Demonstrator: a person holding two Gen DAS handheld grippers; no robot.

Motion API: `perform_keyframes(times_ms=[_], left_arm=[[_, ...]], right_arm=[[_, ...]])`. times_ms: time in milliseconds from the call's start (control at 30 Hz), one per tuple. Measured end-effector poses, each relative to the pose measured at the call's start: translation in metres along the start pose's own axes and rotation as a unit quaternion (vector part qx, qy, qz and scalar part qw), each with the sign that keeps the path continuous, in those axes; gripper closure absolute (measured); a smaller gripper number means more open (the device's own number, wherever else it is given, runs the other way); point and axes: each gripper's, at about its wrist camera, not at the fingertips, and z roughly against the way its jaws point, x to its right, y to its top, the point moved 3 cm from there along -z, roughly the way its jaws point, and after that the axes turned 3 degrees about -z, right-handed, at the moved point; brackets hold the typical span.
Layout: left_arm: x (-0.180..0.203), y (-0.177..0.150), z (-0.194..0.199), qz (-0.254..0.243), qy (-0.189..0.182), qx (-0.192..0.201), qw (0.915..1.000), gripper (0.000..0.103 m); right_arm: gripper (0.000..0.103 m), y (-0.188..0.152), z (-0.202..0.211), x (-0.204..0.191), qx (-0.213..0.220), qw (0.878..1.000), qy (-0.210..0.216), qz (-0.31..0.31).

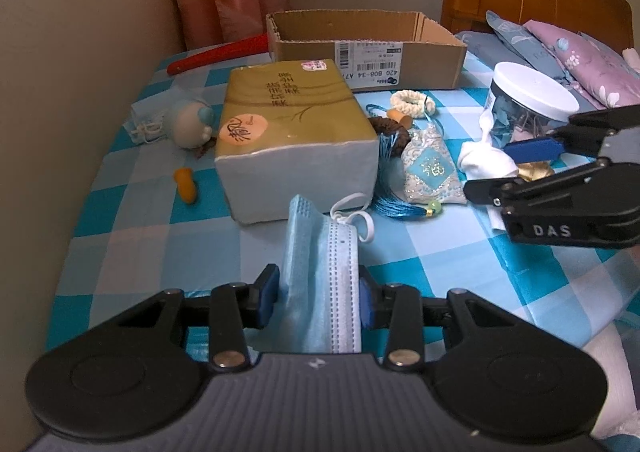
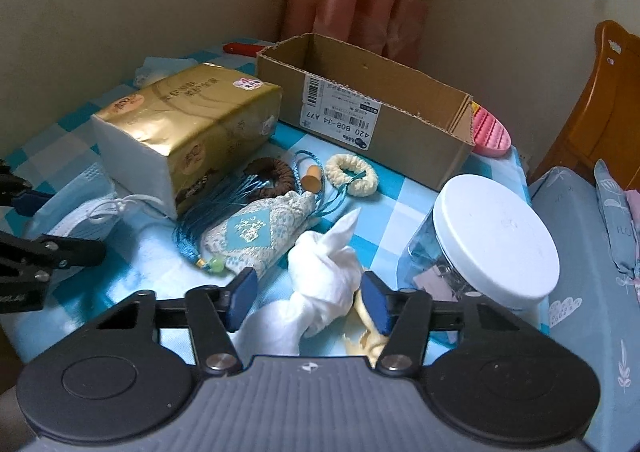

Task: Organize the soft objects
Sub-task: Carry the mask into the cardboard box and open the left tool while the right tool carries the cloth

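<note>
So the left tongs [image 1: 319, 294] are clamped on a folded light-blue face mask [image 1: 320, 268], both blue pads pressed into its sides, with the white ear loops sticking out the far end, just in front of the gold tissue pack [image 1: 294, 132]. The mask looks lifted a bit off the bed's blue-and-white checked sheet [image 1: 140, 220], but honestly I can't tell for sure from this angle.

The right tongs [image 2: 310, 298] sit around a knotted white cloth [image 2: 324, 280], maybe a sock. The right pad looks like it's touching the cloth, but there's a visible gap on the left side, so it's not a squeeze. A crumpled yellowish scrap [image 2: 370, 332] lies just under the right pad.

Other stuff on the sheet:
- an open cardboard box [image 2: 400, 108] at the back, with a shipping label on its front wall
- an embroidered sachet with a blue tassel [image 2: 256, 236] near the cloth, touching a brown scrunchie [image 2: 272, 172]
- a cream scrunchie [image 2: 352, 174] near the box
- a clear jar with a white lid [image 2: 494, 240] right beside the right tongs
- a pink ridged thing [image 2: 490, 132] poking out behind the box
- a small round plush toy [image 1: 188, 124] and an orange piece [image 1: 187, 185] on the far side of the tissue pack
</note>
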Motion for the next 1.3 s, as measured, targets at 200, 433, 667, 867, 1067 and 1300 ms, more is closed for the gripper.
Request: perform_keyframes(times_ms=[200,433,667,867,1067,1300], left_arm=[[0.001,0.001,0.001,-0.006,-0.002,-0.004,1.0000,0.065],[0.003,0.004,0.014,-0.023,-0.006,-0.010,0.9997,0.070],[0.010,0.015,0.039,-0.050,-0.015,-0.011,0.9986,0.070],[0.014,0.046,0.053,-0.062,-0.021,0.007,0.9978,0.070],[0.021,0.095,0.046,-0.076,-0.034,0.025,0.9962,0.070],[0.026,0.159,0.017,-0.095,-0.038,0.039,0.9940,0.070]], right_arm=[[0.067,0.002,-0.002,0.003,-0.001,1.000,-0.006,0.001],[0.068,0.003,0.018,-0.001,0.007,1.000,0.011,0.006],[0.068,0.011,0.045,0.002,0.019,0.999,0.047,0.001],[0.068,0.021,0.065,0.012,0.034,0.997,0.067,-0.001],[0.068,0.030,0.074,0.026,0.051,0.996,0.071,-0.002],[0.068,0.036,0.073,0.041,0.054,0.996,0.072,-0.009]])
